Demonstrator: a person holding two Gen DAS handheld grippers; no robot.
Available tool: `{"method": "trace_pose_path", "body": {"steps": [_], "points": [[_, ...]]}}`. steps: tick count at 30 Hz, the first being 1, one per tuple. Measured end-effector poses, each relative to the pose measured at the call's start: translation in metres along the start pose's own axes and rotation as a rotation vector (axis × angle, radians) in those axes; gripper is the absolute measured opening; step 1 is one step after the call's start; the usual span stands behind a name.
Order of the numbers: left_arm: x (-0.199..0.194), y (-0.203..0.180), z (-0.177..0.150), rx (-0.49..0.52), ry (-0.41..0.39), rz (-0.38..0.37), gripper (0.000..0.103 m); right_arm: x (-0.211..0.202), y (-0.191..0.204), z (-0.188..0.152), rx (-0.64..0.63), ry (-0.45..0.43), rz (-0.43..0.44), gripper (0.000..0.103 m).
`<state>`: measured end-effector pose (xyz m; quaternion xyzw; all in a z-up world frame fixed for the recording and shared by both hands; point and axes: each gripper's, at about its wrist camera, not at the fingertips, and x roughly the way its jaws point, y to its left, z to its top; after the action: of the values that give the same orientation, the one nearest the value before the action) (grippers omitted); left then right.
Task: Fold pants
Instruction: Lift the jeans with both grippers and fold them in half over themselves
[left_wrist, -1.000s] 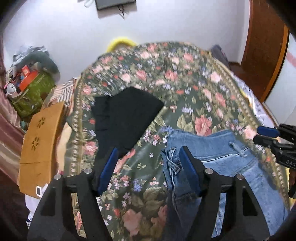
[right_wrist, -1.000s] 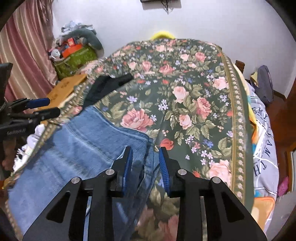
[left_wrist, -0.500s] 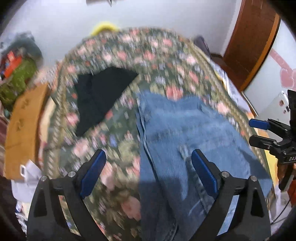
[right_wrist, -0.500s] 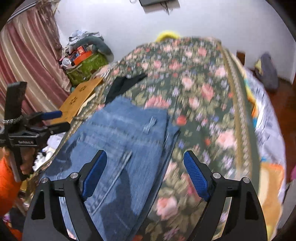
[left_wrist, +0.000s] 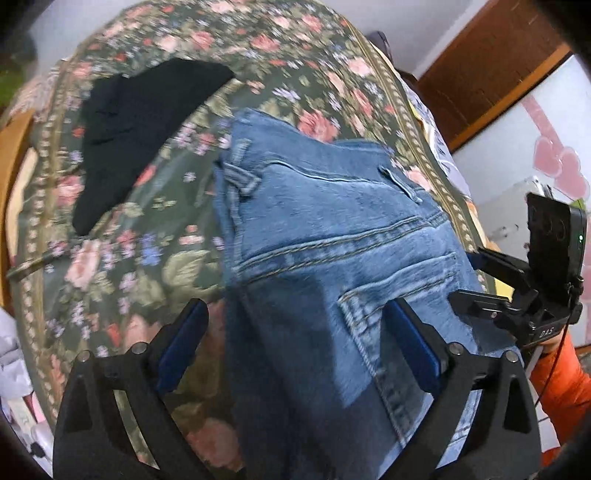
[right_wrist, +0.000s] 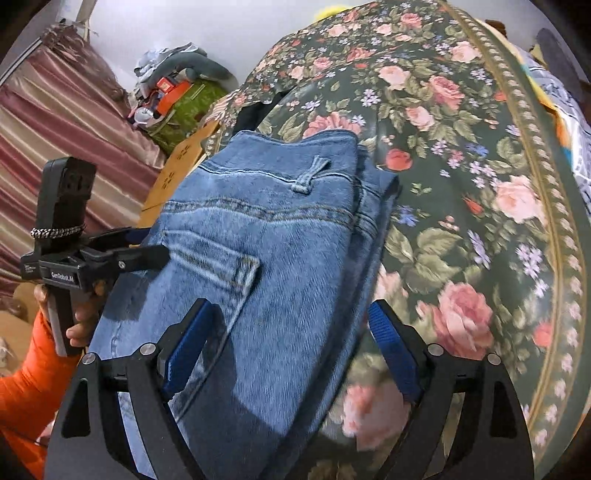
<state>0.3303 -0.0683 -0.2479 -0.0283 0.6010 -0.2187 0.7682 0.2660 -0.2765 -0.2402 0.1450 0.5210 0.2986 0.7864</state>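
Note:
Blue jeans (left_wrist: 325, 236) lie flat on the floral bedspread (left_wrist: 122, 258), waistband away from me, back pocket up; they also show in the right wrist view (right_wrist: 280, 236). My left gripper (left_wrist: 295, 347) is open and empty, hovering above the jeans' left edge. My right gripper (right_wrist: 291, 347) is open and empty, above the jeans' right edge. The right gripper also shows at the right of the left wrist view (left_wrist: 517, 291); the left gripper shows at the left of the right wrist view (right_wrist: 110, 254).
A black garment (left_wrist: 133, 125) lies on the bedspread beyond the jeans to the left. A wooden board (right_wrist: 181, 162) and a pile of bags (right_wrist: 173, 96) stand left of the bed. A wooden door (left_wrist: 491, 66) is at the right.
Both grippers let go of the jeans' waistband, opened wide and pulled back toward me. The jeans now lie flat on the bedspread.

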Motion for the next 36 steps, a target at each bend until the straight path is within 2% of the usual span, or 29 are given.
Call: {"method": "trace_pose_path", "body": {"steps": [5,8,10,11,13,15,17,23,30,36], "points": [[0.011,-0.002,0.007,0.015,0.028,-0.06,0.097,0.009,-0.002,0.011,0.008,0.018,0.037,0.077],[0.009,-0.007,0.009,0.03,0.015,-0.079,0.082,0.01,-0.006,0.014,0.033,0.017,0.055,0.063],[0.005,-0.01,0.01,0.035,-0.004,-0.066,0.075,0.008,-0.008,0.015,0.044,0.011,0.066,0.051],[0.002,-0.012,0.009,0.042,-0.018,-0.056,0.068,0.006,-0.007,0.015,0.044,0.009,0.067,0.048],[-0.007,-0.016,0.007,0.048,-0.045,-0.035,0.058,0.0,0.0,0.017,0.02,-0.008,0.051,0.034],[-0.016,-0.018,0.007,0.042,-0.067,-0.021,0.045,-0.007,0.009,0.02,-0.016,-0.028,0.032,0.028],[-0.029,-0.021,0.007,0.044,-0.101,-0.004,0.039,-0.015,0.022,0.023,-0.062,-0.057,0.019,0.025],[-0.09,-0.024,0.011,0.095,-0.278,0.061,0.038,-0.043,0.064,0.046,-0.187,-0.171,0.014,0.023],[-0.159,-0.005,0.044,0.105,-0.48,0.147,0.038,-0.059,0.111,0.108,-0.302,-0.305,0.028,0.022],[-0.178,0.032,0.079,0.061,-0.556,0.215,0.038,-0.034,0.131,0.164,-0.365,-0.347,0.022,0.022]]}}
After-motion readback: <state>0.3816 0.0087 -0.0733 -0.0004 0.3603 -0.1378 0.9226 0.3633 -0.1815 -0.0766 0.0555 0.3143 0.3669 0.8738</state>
